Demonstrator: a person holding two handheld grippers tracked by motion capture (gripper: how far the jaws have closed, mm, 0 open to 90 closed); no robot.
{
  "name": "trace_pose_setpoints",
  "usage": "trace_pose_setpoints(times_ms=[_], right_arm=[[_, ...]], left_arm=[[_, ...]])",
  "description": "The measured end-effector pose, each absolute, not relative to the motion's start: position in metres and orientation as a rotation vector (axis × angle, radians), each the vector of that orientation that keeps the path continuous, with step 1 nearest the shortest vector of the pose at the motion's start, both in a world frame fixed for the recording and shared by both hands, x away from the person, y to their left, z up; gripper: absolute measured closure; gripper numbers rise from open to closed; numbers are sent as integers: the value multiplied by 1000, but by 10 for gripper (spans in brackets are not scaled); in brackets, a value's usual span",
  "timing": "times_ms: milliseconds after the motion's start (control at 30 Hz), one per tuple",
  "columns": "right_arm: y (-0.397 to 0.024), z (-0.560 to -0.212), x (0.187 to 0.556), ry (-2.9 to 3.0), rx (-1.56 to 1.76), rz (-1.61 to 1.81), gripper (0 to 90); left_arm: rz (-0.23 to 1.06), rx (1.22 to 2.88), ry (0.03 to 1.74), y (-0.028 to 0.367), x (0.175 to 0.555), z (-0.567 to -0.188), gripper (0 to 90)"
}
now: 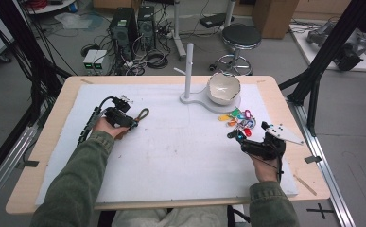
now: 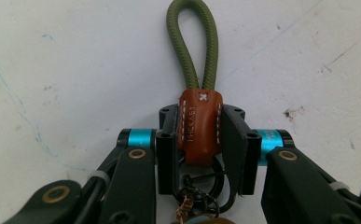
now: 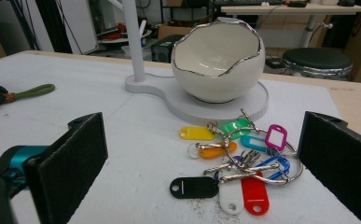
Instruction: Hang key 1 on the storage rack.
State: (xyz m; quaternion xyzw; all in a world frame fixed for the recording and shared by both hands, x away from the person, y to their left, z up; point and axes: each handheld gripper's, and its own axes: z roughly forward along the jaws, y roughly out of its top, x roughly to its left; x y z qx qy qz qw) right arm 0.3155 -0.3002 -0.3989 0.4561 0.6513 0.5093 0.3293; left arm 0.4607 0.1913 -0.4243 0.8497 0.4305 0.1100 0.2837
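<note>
At the left of the white mat [image 1: 171, 142], the left gripper [image 1: 132, 124] is lying low over the surface in the person's left hand [image 1: 108, 128], its jaws pointing toward the middle of the table. It is clenching a keychain strap: in the left gripper view the two black pads are pressing on either side of the brown leather tab [image 2: 199, 126], which is sitting squarely between them. The green cord loop [image 2: 192, 44] is sticking out past the jaw tips and resting on the mat, while a dark metal ring [image 2: 201, 186] and small chain links are hanging back behind the tab, between the gripper's arms.

Moving toward the middle, a white stand [image 1: 189, 71] with an upright post is standing at the far side of the mat, and a white egg-shaped bowl [image 1: 223, 88] with a jagged silver rim is sitting on the stand's round base.

Further right, a bunch of coloured key tags [image 1: 239, 120] on metal rings is lying on the mat just in front of the bowl. The right gripper [image 1: 239, 136], in the person's right hand [image 1: 265, 165], is hovering just on the near side of that bunch with its jaws standing wide apart and released; in the right gripper view the key tags [image 3: 236, 163] are lying ahead between the two pads, untouched by either.
</note>
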Motion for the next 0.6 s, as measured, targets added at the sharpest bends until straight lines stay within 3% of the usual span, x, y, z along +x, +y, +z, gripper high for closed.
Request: trace_pose_setpoints(times_ms=[600], right_arm=[[-298,-399,315,1712,1186,1329,9]], left_arm=[[253,2212,1204,205,461,-412,723]])
